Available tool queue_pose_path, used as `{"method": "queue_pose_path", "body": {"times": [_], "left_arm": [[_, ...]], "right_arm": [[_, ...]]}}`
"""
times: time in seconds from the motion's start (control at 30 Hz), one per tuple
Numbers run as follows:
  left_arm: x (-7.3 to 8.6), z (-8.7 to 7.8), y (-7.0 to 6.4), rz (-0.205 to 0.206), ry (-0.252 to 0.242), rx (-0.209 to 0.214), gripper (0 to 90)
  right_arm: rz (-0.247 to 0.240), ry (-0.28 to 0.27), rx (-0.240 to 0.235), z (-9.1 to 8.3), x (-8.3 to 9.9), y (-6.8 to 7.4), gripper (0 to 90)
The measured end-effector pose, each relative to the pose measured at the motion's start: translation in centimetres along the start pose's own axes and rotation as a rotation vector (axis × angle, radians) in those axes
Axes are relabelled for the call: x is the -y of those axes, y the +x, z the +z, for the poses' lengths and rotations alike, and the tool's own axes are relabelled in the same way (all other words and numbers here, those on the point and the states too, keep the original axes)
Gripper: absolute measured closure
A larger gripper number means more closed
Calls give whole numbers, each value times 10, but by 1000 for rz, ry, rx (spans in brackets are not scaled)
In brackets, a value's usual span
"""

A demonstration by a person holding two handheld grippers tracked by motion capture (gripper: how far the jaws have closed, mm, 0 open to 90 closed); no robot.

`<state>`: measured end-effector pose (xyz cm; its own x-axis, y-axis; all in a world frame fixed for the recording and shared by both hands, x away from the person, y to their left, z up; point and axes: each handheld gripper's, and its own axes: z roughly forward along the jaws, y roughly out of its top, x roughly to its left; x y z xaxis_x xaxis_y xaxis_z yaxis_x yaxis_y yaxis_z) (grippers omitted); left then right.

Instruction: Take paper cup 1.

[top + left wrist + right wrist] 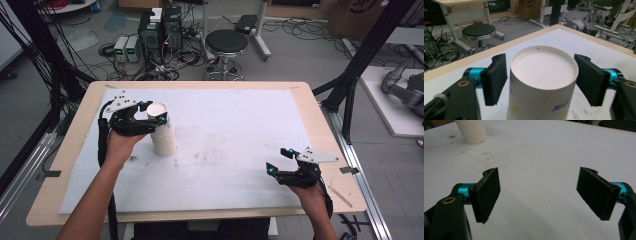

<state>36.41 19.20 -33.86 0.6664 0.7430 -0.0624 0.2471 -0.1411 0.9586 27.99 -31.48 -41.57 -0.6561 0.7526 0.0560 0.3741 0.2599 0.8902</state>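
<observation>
A stack of upturned white paper cups [163, 132] stands on the left part of the white mat [240, 125]. My left gripper [154, 113] is open around the top cup, one jaw on each side. In the left gripper view the cup's flat base [543, 72] sits between the jaws of the left gripper [544, 80], with a narrow gap on either side. My right gripper [277, 160] hovers open near the front right of the mat, with nothing between its jaws. The right gripper view shows the right gripper [544, 195] over bare mat and the ribbed cup stack [472, 131] far off at top left.
The wooden table edge [320, 130] frames the mat. Faint stains mark the mat's middle [210, 152]. Beyond the table are a black stool [226, 42], computer boxes and cables [155, 32] on the floor, and black frame posts [357, 70] at the right.
</observation>
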Motion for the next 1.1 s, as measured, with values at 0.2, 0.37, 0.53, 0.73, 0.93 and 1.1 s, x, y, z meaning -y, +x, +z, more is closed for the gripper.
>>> {"method": "queue_pose_path", "body": {"times": [0.2, 0.37, 0.53, 0.73, 0.93, 1.1], "left_arm": [[-3, -1, -1, 25, -16, 17, 347], [-17, -9, -5, 35, -52, 21, 349], [-31, -17, -7, 25, -76, 20, 353], [-46, -34, -14, 34, -136, 18, 356], [-58, -52, -18, 38, -191, -11, 358], [-55, -66, -23, 27, -210, -1, 361]], "right_arm": [[6, 2, 5, -1, -1, 0, 196], [-4, -1, -2, 1, -2, 1, 196], [-3, -11, -10, 0, -4, 2, 196], [-4, -18, -17, 1, -7, 4, 196], [-7, -15, -26, 3, -11, 6, 196], [-15, -28, -33, 6, -19, 6, 196]]}}
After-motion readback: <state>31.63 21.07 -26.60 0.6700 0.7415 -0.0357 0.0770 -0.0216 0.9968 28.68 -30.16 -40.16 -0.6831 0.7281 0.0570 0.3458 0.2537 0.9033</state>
